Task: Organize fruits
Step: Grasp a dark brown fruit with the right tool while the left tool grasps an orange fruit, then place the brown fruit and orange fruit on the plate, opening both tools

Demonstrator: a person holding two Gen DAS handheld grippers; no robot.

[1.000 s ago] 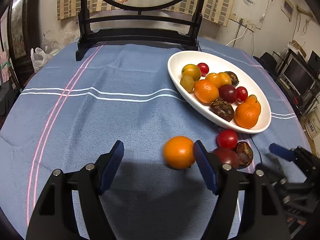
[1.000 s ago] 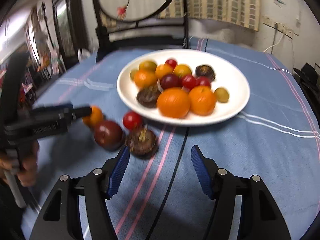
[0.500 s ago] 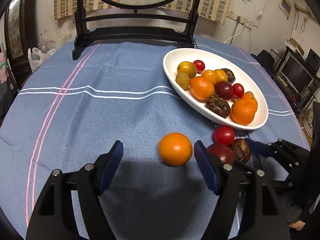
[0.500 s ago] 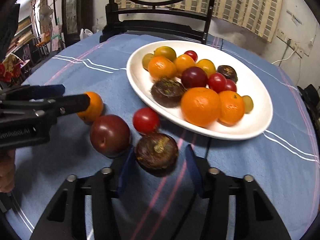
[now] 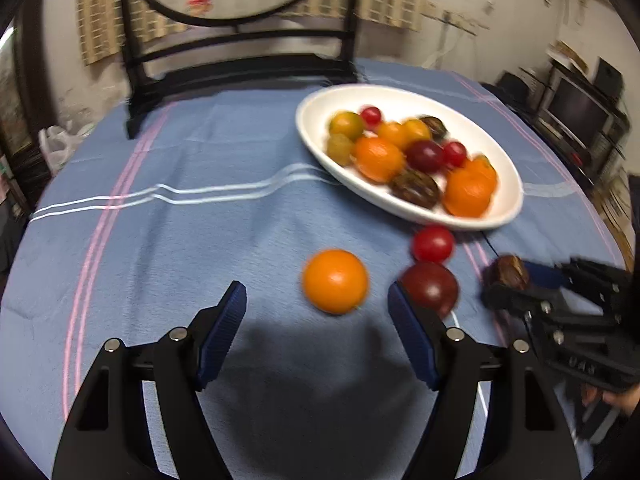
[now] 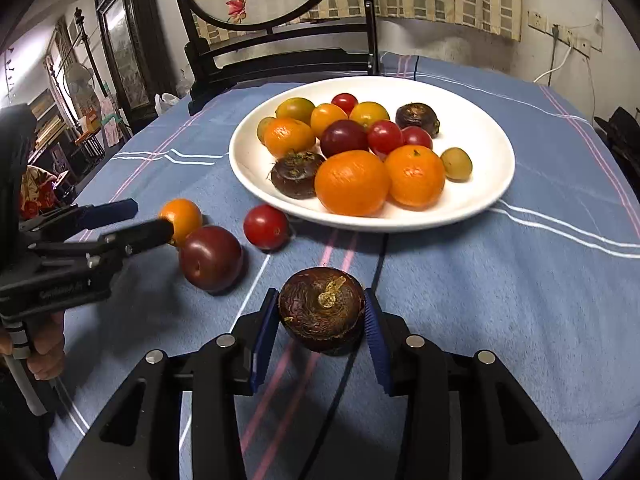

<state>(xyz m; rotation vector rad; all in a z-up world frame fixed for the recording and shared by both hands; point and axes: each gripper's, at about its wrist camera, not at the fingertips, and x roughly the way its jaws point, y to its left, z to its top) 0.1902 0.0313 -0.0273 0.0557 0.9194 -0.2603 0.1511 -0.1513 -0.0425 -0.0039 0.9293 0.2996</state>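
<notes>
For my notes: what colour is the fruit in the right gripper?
Dark brown fruit, clearest in the right wrist view.

Plate (image 6: 496, 184) behind three loose fruits: tomato (image 6: 266, 227) nearest it, plum (image 6: 211, 258) and orange (image 6: 181, 219) further left.

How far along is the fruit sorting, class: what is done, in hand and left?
Done: most fruit sits on the plate. In hand: the right gripper has its jaws shut on the brown fruit. Left: the orange, plum and tomato lie on the cloth; the open left gripper faces the orange.
</notes>
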